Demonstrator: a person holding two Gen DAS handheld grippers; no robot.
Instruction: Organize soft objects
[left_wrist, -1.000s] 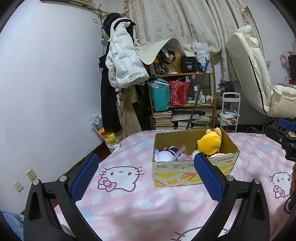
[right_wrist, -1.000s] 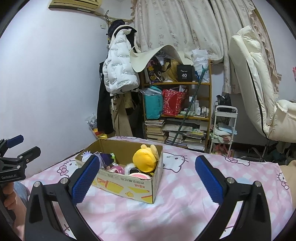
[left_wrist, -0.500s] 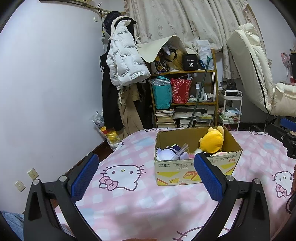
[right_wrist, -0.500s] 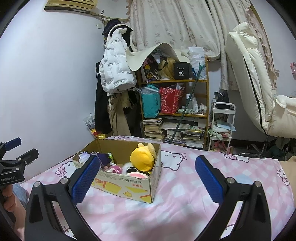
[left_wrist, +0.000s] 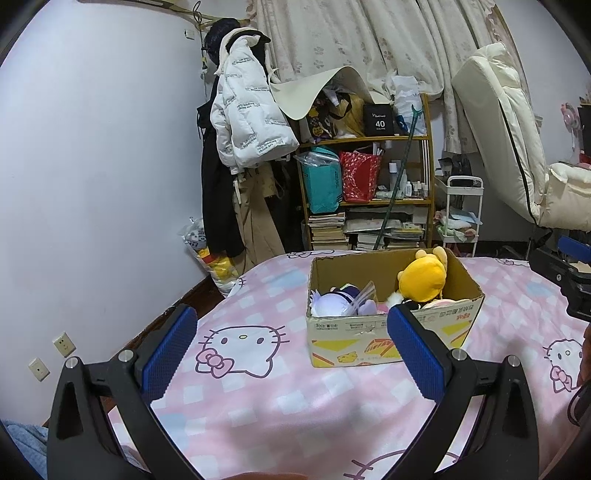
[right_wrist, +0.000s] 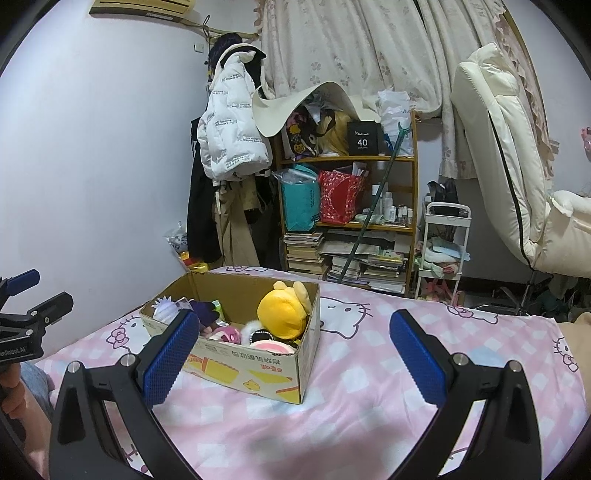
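Both grippers are spread wide with nothing in them: the left gripper (left_wrist: 291, 343) and the right gripper (right_wrist: 291, 350). The cardboard box (left_wrist: 391, 332) of plush toys, yellow plush (right_wrist: 284, 314) on top, sits on the pink blanket (right_wrist: 369, 387) just past the fingertips, nearer the left gripper's right finger and the right gripper's left finger.

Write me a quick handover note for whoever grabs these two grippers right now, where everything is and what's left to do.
Left gripper: open, empty, held above the pink blanket, short of the box.
Right gripper: open, empty, also short of the box.
Cardboard box: open-topped, sits on the blanket. Inside it: a yellow plush at one end, a purple-and-white plush at the other, and smaller pink and dark soft items between them.
Done: nothing is gripped, and no soft toys lie loose on the visible blanket.
Left: whatever sorting is wanted presumably starts from the box; the yellow plush sits highest and looks easiest to reach.
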